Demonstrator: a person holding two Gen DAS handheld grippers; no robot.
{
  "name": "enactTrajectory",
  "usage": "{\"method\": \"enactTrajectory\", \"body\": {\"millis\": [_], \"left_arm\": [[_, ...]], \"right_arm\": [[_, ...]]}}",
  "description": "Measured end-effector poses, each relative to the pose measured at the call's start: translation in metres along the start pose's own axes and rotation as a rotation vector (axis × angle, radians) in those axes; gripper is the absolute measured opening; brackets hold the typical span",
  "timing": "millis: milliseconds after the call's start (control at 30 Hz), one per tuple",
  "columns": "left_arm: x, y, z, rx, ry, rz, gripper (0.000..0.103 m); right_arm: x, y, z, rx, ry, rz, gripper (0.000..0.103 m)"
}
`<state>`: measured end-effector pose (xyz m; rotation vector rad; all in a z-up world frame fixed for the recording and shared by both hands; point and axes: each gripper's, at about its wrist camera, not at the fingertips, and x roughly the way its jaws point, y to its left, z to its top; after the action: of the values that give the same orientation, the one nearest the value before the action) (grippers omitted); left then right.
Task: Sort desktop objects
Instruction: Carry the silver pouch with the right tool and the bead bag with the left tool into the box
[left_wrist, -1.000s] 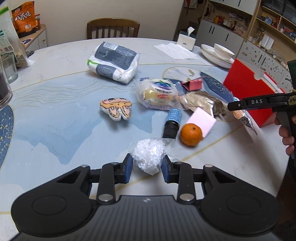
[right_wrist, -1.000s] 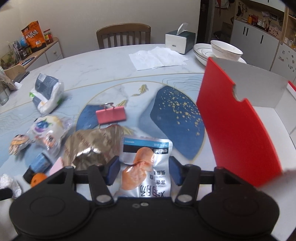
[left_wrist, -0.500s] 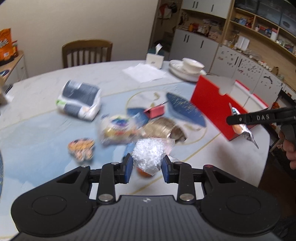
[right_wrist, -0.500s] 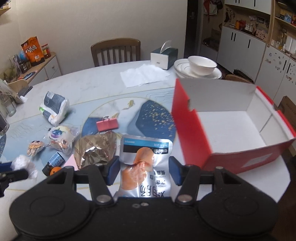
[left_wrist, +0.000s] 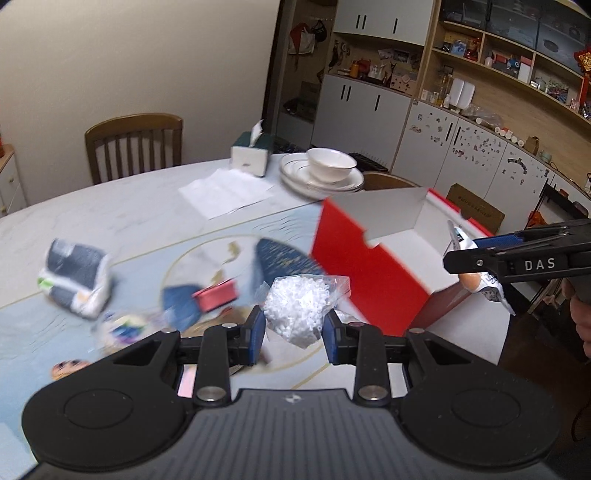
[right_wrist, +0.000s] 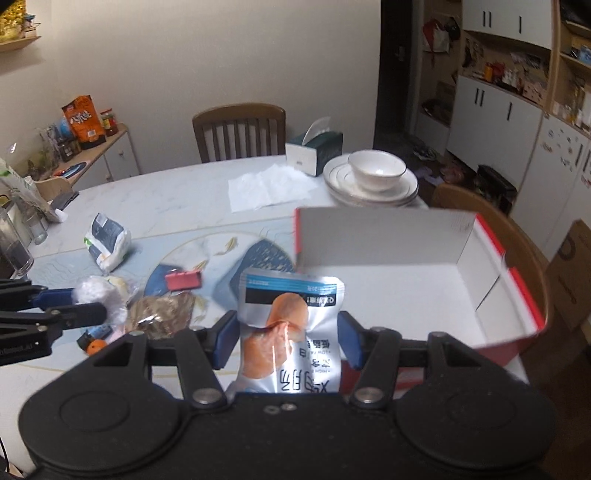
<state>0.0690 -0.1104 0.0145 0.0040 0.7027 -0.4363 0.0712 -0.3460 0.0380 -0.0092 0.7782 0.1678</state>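
Both grippers loaded (bead bag (left_wrist: 295, 310), snack pouch (right_wrist: 290, 332)).

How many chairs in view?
3. One dark wooden chair at the far side of the table; two lighter chairs near the red box: one behind, one right. More may be hidden.

Cream wall (right_wrist: 184, 55), wooden chair (right_wrist: 239, 131), white cabinets (left_wrist: 369, 107)

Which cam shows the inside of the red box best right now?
Right wrist. It looks down into the red box: white floor and inner walls visible, nothing seen inside, though the silver snack pouch in the right gripper hides the near corner. Left wrist sees mostly its red outer wall and little of the interior.
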Motion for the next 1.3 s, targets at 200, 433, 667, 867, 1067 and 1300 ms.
{"method": "enactTrajectory", "body": {"millis": [200,433,667,867,1067,1300], "left_arm": [[0.027,-0.051,0.025,0.023,-0.017,0.006,0.031],[0.06,-0.099,0.052,0.055,0.008,0.014,0.031],[0.106,-0.138,0.076,0.101,0.058,0.009,0.031],[0.147,-0.161,0.094,0.155,0.104,0.008,0.031],[0.188,-0.176,0.109,0.229,0.15,0.027,0.031],[0.24,-0.18,0.11,0.273,0.263,0.04,0.031]], "right_arm": [[0.009,-0.056,0.011,-0.004,0.008,0.014,0.056],[0.021,-0.109,0.018,0.008,0.019,0.021,0.057],[0.039,-0.151,0.022,0.022,0.039,0.024,0.057],[0.056,-0.174,0.03,0.023,0.037,0.033,0.057],[0.075,-0.187,0.041,0.016,0.043,0.044,0.056],[0.115,-0.189,0.03,-0.088,0.14,0.005,0.056]]}}
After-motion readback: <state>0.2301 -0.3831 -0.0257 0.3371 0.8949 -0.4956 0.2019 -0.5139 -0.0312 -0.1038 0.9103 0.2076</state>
